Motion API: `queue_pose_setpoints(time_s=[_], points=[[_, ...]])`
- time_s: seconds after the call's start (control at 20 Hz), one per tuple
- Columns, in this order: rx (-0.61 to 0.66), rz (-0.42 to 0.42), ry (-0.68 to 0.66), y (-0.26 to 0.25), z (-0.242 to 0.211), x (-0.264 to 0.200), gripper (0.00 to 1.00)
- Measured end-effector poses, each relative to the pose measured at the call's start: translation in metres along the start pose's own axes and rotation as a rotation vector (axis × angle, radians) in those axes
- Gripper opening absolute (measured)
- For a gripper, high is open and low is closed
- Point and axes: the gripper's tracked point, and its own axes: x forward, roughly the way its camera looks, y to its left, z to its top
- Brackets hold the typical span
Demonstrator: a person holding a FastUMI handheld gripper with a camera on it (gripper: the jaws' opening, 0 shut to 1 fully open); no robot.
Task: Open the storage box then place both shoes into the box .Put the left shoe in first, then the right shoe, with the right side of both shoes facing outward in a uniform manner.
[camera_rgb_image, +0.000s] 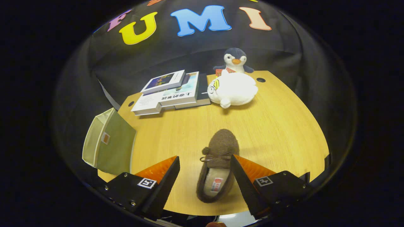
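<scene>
A brown fuzzy slipper [218, 157] with a small bow and a pale lining lies on the wooden table [277, 126], toe pointing away from me. It sits between the fingers of my gripper [205, 160], close against the right finger [243, 183], with a gap to the left finger [164, 183]. The gripper is open and holds nothing. A green fabric storage box [109, 142] stands off the table's left edge, beyond and left of the left finger; its lid state is unclear.
A stack of books [172, 93] lies at the table's far left. A white plush toy [232, 89] rests beside them, with a penguin plush [234, 60] behind it at the far edge. Bare wood stretches to the right of the slipper.
</scene>
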Motion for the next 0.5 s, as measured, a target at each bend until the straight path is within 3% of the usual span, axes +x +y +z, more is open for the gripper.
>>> queue_pose_setpoints(time_s=[0.25, 0.5], points=[[-0.051, -0.072, 0.073, -0.040, -0.036, 0.027, 0.98], [-0.002, -0.077, 0.148, -0.056, -0.064, 0.051, 0.98]])
